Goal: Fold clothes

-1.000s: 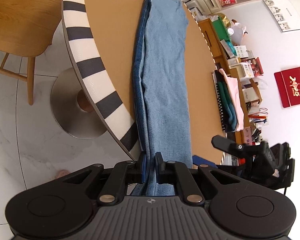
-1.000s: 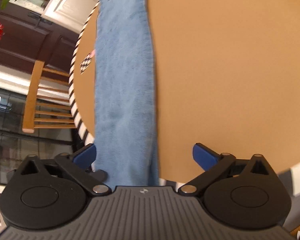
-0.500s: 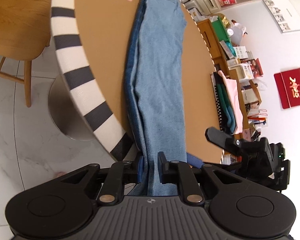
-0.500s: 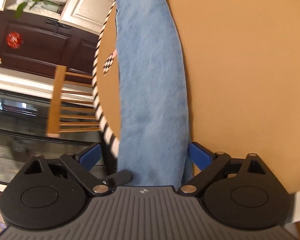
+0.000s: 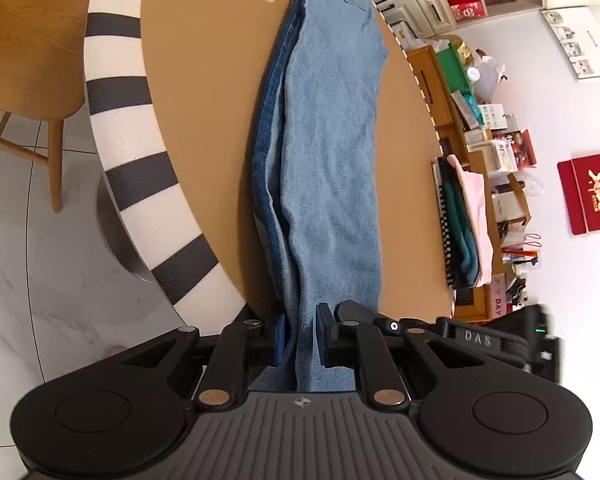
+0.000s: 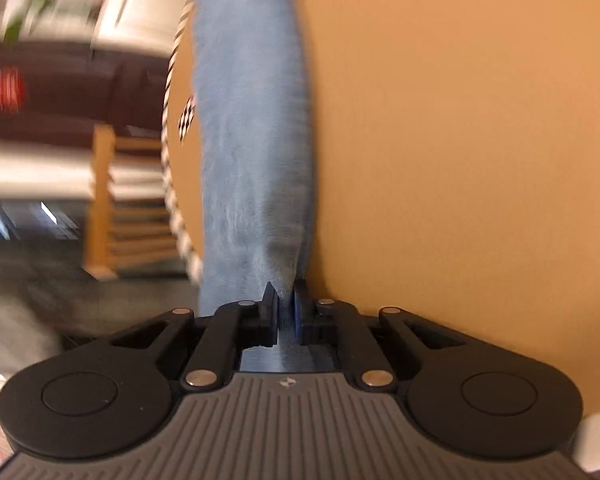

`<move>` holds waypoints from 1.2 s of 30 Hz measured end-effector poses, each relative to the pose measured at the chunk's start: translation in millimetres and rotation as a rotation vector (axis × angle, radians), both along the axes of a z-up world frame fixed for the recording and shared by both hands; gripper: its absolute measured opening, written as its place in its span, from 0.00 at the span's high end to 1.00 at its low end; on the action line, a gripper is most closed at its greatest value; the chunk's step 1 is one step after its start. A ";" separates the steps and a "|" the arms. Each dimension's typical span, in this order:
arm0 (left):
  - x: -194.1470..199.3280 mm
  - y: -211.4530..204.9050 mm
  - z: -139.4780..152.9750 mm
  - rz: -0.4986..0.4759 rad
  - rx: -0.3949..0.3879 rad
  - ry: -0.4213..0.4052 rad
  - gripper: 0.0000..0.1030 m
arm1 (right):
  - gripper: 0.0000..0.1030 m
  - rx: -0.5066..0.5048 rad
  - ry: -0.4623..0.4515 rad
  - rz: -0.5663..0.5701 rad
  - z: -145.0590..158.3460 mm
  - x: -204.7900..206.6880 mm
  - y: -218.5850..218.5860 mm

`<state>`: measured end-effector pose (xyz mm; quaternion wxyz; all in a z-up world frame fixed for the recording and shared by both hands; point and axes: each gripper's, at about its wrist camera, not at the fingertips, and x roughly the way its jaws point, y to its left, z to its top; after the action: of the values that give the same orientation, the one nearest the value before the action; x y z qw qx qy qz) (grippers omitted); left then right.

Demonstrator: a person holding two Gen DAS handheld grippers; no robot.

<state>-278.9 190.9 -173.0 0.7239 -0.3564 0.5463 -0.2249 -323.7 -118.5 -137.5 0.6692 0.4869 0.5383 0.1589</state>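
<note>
Round brown table [image 5: 204, 128] with a black-and-white striped rim, filling most of both views. Folded blue jeans [image 5: 328, 140] stretched lengthwise across it from far to near, hem hanging over the near edge. Left gripper [image 5: 299, 334] clenched on the hem's left side. Right gripper [image 6: 285, 312] clamped tight on the hem's right edge. Wooden chair [image 5: 24, 60] far left; cluttered shelves [image 5: 480, 152] right.
</note>
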 end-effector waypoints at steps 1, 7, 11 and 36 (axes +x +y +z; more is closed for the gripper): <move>0.4 0.3 0.4 -0.002 0.002 0.002 0.85 | 0.95 0.029 0.011 -0.011 -3.8 -1.2 -3.6; 1.8 2.7 11.3 -0.005 -0.062 -0.021 0.85 | 0.92 0.056 -0.056 -0.005 16.5 -3.7 1.1; -2.4 3.1 23.2 -0.010 -0.116 -0.040 0.85 | 0.92 0.088 -0.089 -0.001 26.0 -8.4 1.1; 340.2 -16.2 80.5 0.366 -0.476 0.066 0.84 | 0.83 0.280 -0.149 -0.195 95.6 343.0 -55.3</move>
<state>61.4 174.7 -92.5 0.6304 -0.6157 0.4279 -0.2010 19.4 -173.8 -41.9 0.6451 0.6122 0.4099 0.2024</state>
